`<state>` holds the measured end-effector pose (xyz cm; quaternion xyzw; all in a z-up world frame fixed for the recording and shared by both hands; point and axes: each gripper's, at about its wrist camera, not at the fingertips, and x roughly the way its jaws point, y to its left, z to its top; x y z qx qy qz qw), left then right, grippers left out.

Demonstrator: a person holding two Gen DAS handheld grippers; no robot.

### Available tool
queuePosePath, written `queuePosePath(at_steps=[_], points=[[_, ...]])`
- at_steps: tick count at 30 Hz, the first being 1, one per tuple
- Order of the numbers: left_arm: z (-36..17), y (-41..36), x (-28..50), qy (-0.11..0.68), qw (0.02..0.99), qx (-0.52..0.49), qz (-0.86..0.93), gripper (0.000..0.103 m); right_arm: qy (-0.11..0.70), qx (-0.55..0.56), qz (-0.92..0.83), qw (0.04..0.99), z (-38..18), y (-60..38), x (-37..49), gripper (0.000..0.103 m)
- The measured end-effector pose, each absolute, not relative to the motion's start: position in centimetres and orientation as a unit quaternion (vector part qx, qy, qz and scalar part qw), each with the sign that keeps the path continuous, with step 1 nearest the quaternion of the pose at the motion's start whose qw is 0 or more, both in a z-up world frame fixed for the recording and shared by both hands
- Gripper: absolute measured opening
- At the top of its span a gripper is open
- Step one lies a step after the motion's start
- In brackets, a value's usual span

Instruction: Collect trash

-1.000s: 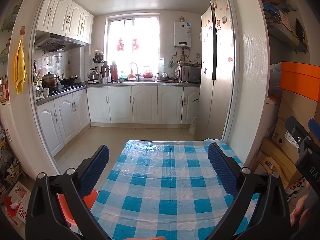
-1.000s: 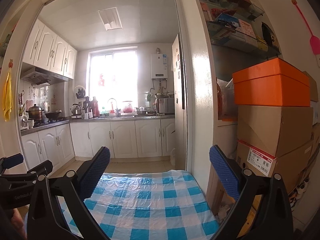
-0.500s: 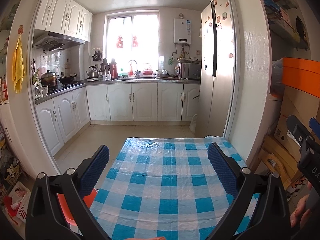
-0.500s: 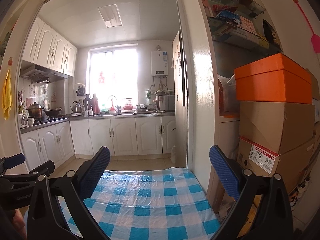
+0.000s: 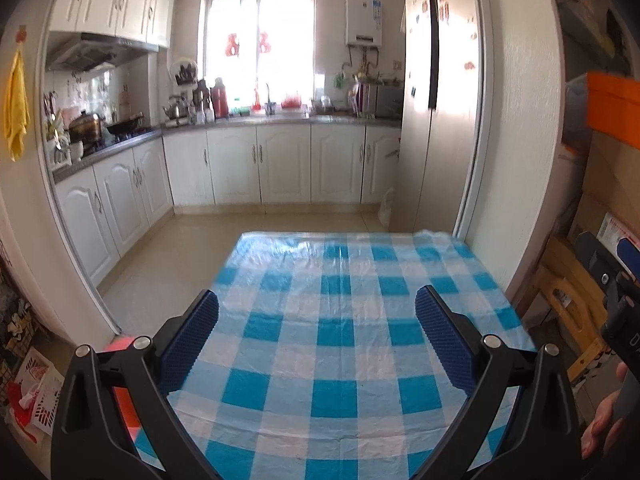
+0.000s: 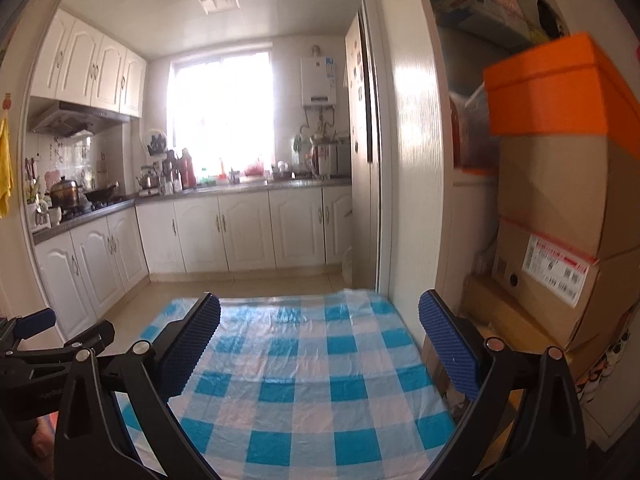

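A table with a blue and white checked plastic cloth (image 5: pixel 344 320) lies in front of both grippers; it also shows in the right wrist view (image 6: pixel 304 380). No trash shows on it. My left gripper (image 5: pixel 318 340) is open and empty above the near part of the cloth. My right gripper (image 6: pixel 320 344) is open and empty above the cloth too. The right gripper's body (image 5: pixel 612 292) shows at the right edge of the left wrist view. The left gripper's body (image 6: pixel 52 344) shows at the left edge of the right wrist view.
A kitchen with white cabinets (image 5: pixel 280 164) lies beyond the table. A refrigerator (image 5: pixel 436 112) stands at the right. Stacked cardboard boxes (image 6: pixel 560 220) with an orange box (image 6: pixel 556 88) on top stand right of the table. A red stool (image 5: pixel 120 396) and a white basket (image 5: pixel 36 392) are at the left.
Both wrist views have tilted down and moved a little forward, so more of the checked cloth shows. Both grippers stay open and empty.
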<state>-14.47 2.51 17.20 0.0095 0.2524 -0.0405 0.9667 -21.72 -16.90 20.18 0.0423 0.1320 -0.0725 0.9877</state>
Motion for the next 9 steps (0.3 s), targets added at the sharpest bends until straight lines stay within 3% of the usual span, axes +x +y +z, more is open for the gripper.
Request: queuePosePath(at_steps=[9], points=[[5.6,0.2,-6.0,0.379,0.925,0.030,-0.021,0.099,0.317,0.054,-0.075,0.944,9.4,-18.4,-12.1,0.098]])
